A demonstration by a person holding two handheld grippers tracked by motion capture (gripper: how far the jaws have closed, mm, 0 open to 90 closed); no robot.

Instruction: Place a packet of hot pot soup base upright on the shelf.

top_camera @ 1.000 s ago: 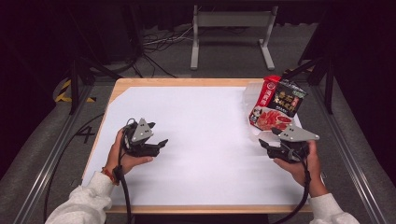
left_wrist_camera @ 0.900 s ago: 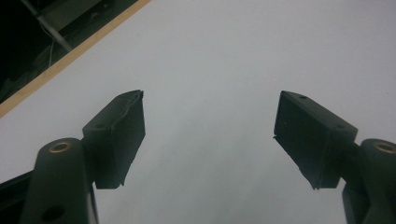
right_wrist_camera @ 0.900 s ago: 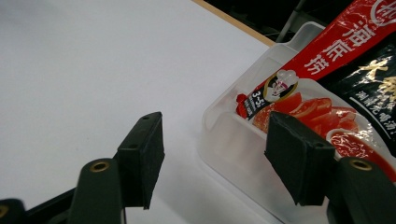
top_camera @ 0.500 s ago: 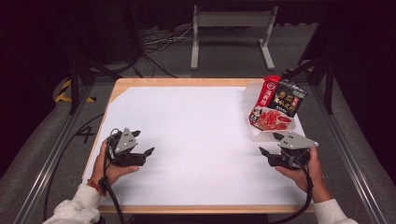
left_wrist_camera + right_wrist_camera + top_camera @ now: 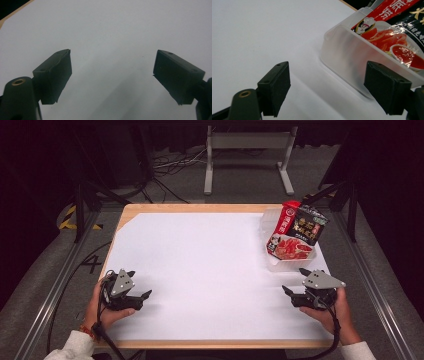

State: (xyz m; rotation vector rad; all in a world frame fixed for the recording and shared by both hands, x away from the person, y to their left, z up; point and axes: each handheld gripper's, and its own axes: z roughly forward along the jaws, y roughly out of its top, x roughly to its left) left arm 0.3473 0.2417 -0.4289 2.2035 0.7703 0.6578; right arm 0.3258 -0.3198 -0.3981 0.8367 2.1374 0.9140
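At the near left corner of the counter, which is covered by a white sheet, the person's left hand holds the left hand-held gripper low over the sheet. Its jaws stand wide apart with nothing between them, and the left gripper view shows bare white sheet past the two black pads. A black cable trails from it toward the near edge. The middle of the sheet is bare. Toward the far right stands a clear plastic tub, shallow and rectangular, resting on the sheet. Inside it a food packet leans upright, red at its left side and black at its right, with a picture of red food and a small bowl of red sauce on the front; the printed characters are too blurred to read. The packet's top rises well above the tub's rim. Just near of the tub, at the near right of the counter, the person's right hand holds the right hand-held gripper, released, its jaws spread wide and holding nothing. In the right gripper view the tub's frosted wall lies just beyond the right pad, apparently not touching it, though the angle makes that hard to judge.
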